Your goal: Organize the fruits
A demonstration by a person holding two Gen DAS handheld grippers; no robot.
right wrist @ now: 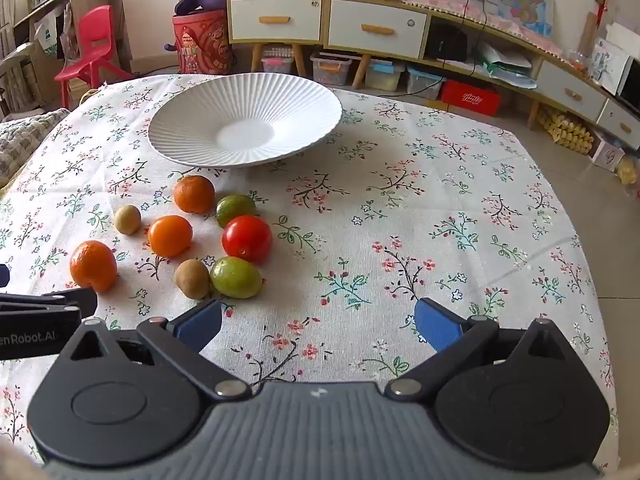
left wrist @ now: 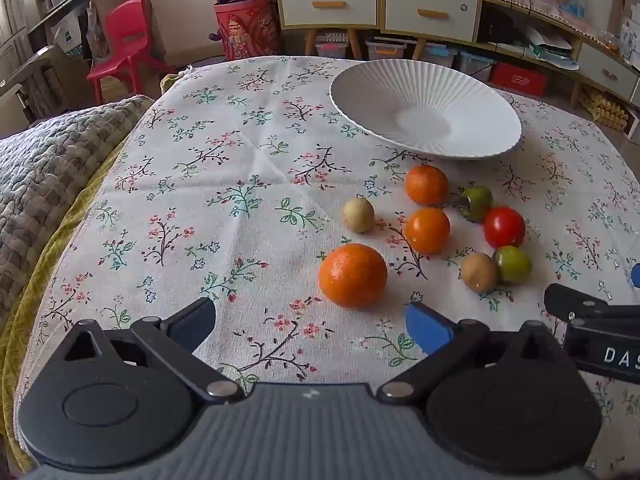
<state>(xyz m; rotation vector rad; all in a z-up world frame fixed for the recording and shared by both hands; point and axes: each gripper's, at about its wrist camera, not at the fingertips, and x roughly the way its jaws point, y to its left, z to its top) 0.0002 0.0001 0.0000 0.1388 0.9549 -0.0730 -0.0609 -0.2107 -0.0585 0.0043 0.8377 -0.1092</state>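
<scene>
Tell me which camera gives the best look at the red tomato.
The right wrist view: the red tomato sits near the frame's centre, large, barely overlapped by a green fruit. The left wrist view shows it smaller, toward the right edge, its lower part overlapped by that fruit.

The plate (right wrist: 245, 128) stood on the tablecloth (right wrist: 400, 220), behind the fruits (right wrist: 192, 236); the fruits lay clustered before it, toward the cloth's left in the right wrist view; a cabinet (right wrist: 328, 24) stood behind the table.
</scene>
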